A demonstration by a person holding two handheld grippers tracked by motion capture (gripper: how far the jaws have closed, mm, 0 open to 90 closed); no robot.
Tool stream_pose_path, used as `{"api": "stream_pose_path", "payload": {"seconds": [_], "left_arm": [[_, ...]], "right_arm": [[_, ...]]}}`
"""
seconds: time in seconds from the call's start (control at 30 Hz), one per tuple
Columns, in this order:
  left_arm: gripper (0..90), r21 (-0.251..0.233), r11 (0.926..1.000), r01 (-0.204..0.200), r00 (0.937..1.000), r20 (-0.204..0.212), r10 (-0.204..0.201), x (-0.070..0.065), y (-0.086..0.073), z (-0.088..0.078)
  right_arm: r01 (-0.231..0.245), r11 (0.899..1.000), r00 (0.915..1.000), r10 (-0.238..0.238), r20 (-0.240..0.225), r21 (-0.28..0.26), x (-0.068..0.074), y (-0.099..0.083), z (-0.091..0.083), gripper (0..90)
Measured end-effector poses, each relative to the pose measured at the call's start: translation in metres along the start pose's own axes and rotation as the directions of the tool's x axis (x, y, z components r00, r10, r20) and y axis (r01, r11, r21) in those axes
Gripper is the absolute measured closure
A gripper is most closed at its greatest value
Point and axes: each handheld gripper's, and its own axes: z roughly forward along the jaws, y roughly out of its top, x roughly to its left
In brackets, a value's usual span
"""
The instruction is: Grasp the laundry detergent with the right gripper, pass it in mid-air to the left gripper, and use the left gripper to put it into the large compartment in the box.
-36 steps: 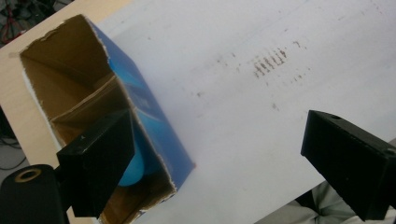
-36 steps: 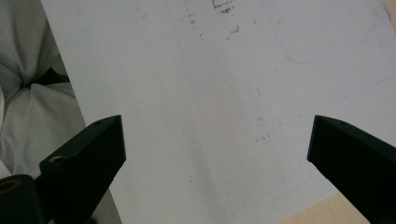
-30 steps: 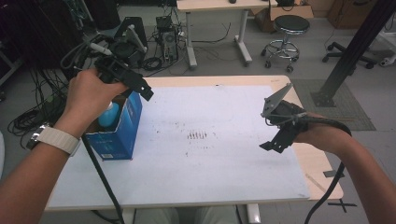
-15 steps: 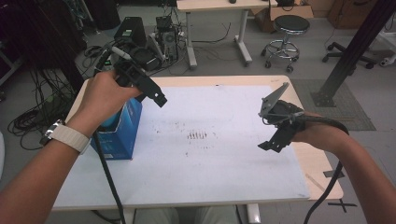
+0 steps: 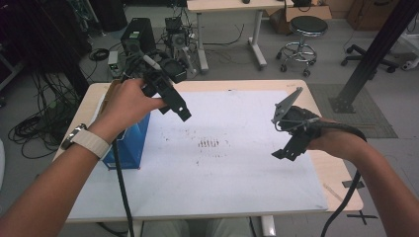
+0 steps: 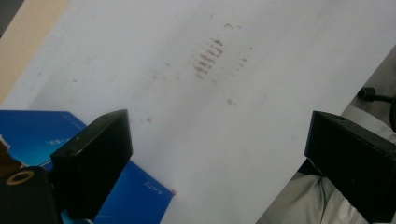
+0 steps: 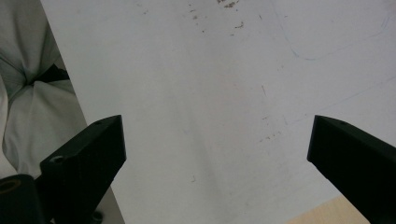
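My left gripper (image 5: 170,96) hovered with jaws wide and empty above the blue box (image 5: 129,145) standing at the tabletop's (image 5: 237,187) left edge. My right gripper (image 5: 289,131) waited, also wide. Next, probably lowering onto the box.

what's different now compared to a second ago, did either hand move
The left tool has lifted off the blue box and swung up and toward the table's middle; its jaws are open and hold nothing. The right tool stayed about where it was, hovering open above the white table top. The box stands where it did at the table's left edge.
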Motion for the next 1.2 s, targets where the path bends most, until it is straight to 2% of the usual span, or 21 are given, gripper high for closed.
{"api": "stream_pose_path", "payload": {"seconds": [0.17,0.4,0.57,0.7,1.0,1.2], "left_arm": [[8.0,0.014,0.9989,-0.045,0.9988,0.019,0.045,-0.005,0.008,0.010],[7.5,0.032,0.9962,-0.081,0.9963,0.031,0.080,-0.007,0.015,0.020],[7.4,0.042,0.9925,-0.115,0.9926,0.043,0.113,-0.008,0.018,0.026],[7.4,0.049,0.9874,-0.150,0.9872,0.061,0.147,-0.010,0.020,0.031],[7.2,0.041,0.9819,-0.185,0.9804,0.077,0.182,-0.011,0.025,0.034],[6.9,0.044,0.9801,-0.193,0.9785,0.082,0.189,-0.012,0.027,0.036]], "right_arm": [[0.002,1.000,1.0000,-0.002,-0.004,0.002,0.000,0.001,0.001,4.2],[-0.004,1.000,1.0000,0.004,-0.006,0.004,-0.002,0.001,0.002,4.2],[-0.004,1.000,1.0000,0.004,-0.009,0.004,-0.003,0.002,0.004,4.2],[-0.004,1.000,0.9999,0.004,-0.010,0.003,-0.004,0.003,0.003,4.2],[-0.005,1.000,1.0000,0.005,-0.008,0.009,-0.005,0.001,0.002,4.3],[-0.005,1.000,0.9999,0.005,-0.013,0.010,-0.006,0.001,0.003,4.4]]}}
